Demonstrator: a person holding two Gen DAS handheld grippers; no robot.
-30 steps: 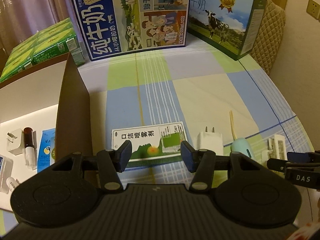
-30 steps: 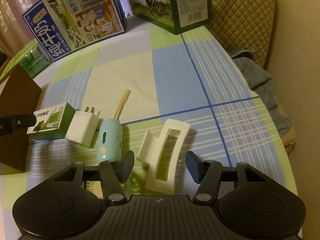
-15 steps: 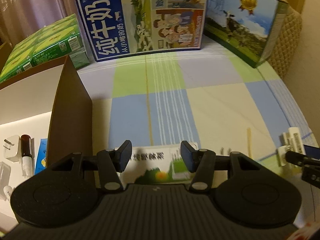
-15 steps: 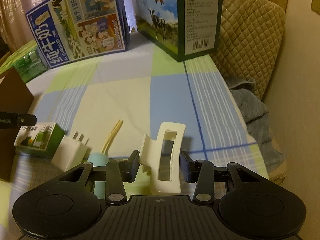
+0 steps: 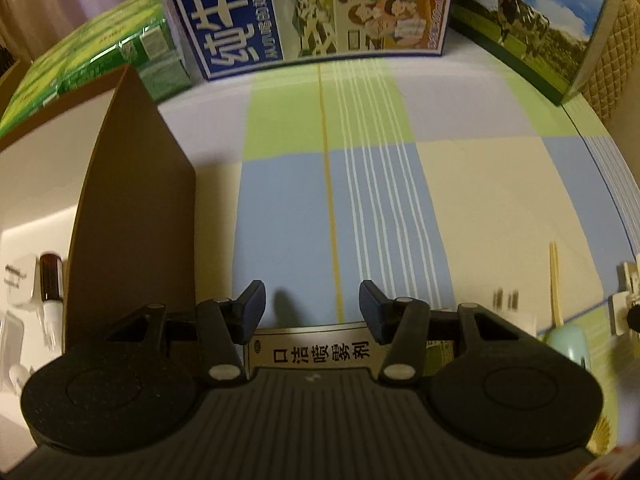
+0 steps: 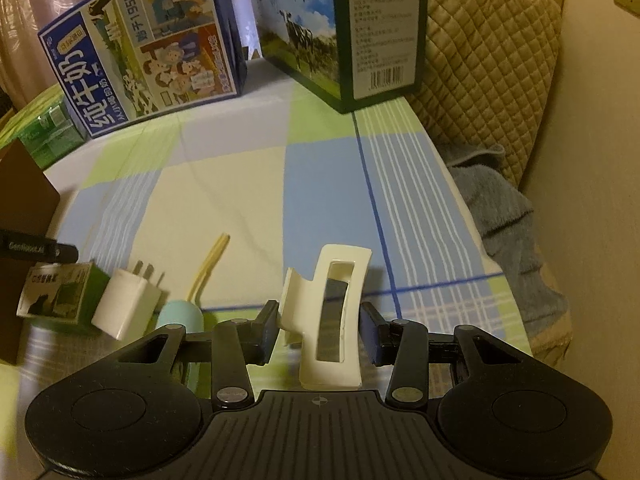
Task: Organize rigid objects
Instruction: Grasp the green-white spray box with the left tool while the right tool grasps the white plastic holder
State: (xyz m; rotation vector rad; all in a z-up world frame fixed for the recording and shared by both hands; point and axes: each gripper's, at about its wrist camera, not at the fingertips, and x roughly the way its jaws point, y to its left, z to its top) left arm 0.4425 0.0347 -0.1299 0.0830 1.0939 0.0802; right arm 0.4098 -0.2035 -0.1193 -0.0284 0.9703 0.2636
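Observation:
A small green and white spray box point(image 5: 320, 350) lies on the checked cloth, right under my left gripper point(image 5: 312, 310). Its jaws are closing, with the box between and below the pads and gaps still showing on both sides. My right gripper point(image 6: 320, 332) is shut on a white hair clip point(image 6: 336, 280), which stands upright between the pads. To its left lie a light-blue device with a yellow cord point(image 6: 182, 314), a white charger plug point(image 6: 126, 306) and the spray box point(image 6: 56, 296). The left gripper's tip point(image 6: 38, 246) hangs above that box.
A brown cardboard box point(image 5: 132, 208) with a white inside stands at the left and holds a brown vial point(image 5: 50, 280) and a white plug point(image 5: 18, 284). Milk cartons point(image 5: 304, 12), a cow-printed box point(image 5: 528, 28) and green packs point(image 5: 100, 52) line the back. A quilted chair point(image 6: 480, 60) and towel point(image 6: 504, 216) stand right.
My left gripper has come forward and down over the spray box, which now sits close under the fingers. My right gripper has shut on the hair clip and tipped it upright.

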